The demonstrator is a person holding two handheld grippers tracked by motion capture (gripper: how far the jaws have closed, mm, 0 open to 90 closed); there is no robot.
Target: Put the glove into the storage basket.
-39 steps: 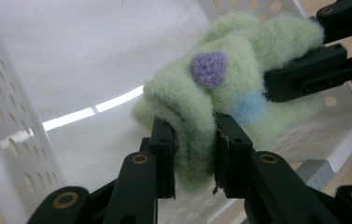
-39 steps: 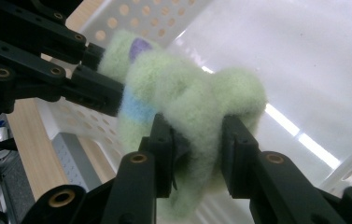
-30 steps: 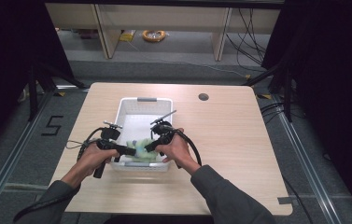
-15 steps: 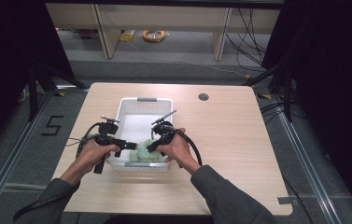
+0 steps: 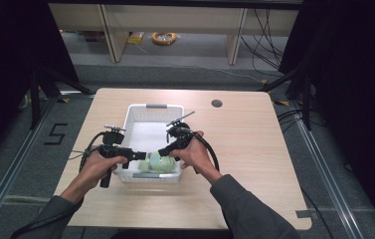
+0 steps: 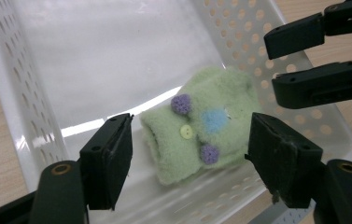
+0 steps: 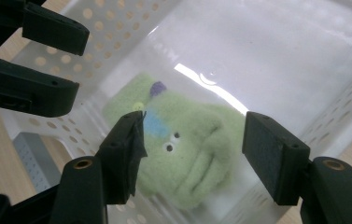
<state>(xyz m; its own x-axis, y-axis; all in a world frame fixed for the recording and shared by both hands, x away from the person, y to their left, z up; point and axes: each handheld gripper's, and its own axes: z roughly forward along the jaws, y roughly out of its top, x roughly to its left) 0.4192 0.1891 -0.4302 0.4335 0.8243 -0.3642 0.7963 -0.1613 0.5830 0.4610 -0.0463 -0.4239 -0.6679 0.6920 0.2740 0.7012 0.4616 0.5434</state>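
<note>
Now both grippers, left (image 5: 142, 156) and right (image 5: 162, 152), have just spread open, empty, above a green toy (image 5: 156, 163) lying in the basket (image 5: 151, 107). Withdrawing carelessly, a jaw might snag its fabric.

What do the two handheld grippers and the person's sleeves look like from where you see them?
Both tools are matte black. The left gripper has two blocky jaws with flat rectangular pads and brass-coloured pivot rivets; the right gripper is built the same. In the high view, a black cable loops from the right one, another trails from the left, and thin metal rods stick out on top. The sleeves are dark grey-green.
</note>
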